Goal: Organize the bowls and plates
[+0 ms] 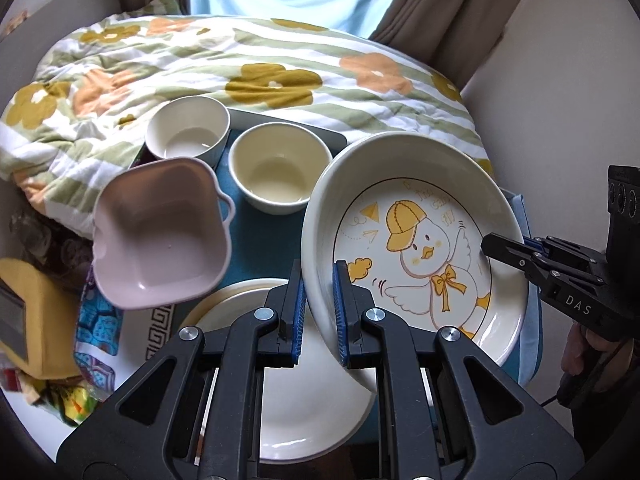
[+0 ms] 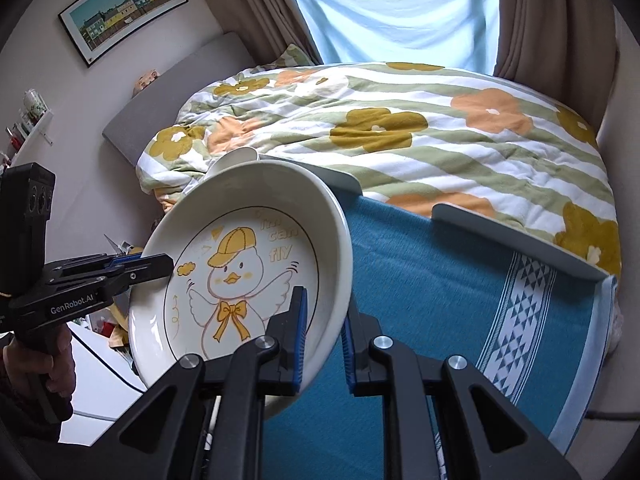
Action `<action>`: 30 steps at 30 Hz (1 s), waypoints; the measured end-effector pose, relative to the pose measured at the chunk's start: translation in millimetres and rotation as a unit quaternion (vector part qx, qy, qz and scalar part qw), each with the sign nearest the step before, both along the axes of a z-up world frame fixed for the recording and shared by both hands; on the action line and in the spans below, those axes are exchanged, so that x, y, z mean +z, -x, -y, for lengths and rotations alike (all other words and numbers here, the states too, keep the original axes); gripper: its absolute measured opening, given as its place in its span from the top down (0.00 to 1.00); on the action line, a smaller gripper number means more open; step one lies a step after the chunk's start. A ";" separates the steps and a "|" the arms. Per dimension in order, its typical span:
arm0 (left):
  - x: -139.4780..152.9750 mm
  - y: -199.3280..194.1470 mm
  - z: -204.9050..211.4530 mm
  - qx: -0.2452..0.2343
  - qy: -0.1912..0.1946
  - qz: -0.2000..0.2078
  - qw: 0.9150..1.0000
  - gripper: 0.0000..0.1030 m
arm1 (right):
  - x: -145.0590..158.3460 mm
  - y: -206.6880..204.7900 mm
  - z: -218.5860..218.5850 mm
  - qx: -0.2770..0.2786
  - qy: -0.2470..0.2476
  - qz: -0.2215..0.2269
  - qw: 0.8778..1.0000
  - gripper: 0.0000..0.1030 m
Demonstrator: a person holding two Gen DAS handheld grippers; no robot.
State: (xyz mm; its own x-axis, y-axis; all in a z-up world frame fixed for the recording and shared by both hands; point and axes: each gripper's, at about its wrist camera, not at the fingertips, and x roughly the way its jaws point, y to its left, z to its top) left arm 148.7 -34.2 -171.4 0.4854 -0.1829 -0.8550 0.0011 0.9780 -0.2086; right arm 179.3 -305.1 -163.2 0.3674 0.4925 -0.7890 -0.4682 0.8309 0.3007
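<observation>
A deep cream plate with a yellow-capped duck drawing point(image 1: 420, 248) hangs tilted above the blue cloth, held at both sides. My left gripper point(image 1: 319, 280) is shut on its near-left rim. My right gripper point(image 2: 326, 304) is shut on the opposite rim and shows at the right edge of the left wrist view point(image 1: 490, 244). In the right wrist view the duck plate point(image 2: 240, 272) fills the left centre, with the left gripper point(image 2: 168, 265) on its far rim. Below lie a plain white plate point(image 1: 304, 400), a pink square bowl with handles point(image 1: 160, 240) and two cream bowls point(image 1: 188, 128) point(image 1: 276, 174).
A blue cloth point(image 2: 440, 300) with a white patterned band covers the table. Grey raised edges point(image 2: 520, 240) border its far side. A bed with a flowered striped quilt point(image 2: 400, 128) lies just behind. Clutter and a yellow item point(image 1: 32, 312) sit at the left.
</observation>
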 end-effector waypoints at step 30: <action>-108.8 42.7 -51.8 -0.057 -0.049 -0.087 0.993 0.85 | -80.5 99.1 -67.0 -0.059 0.024 -0.054 0.996 0.86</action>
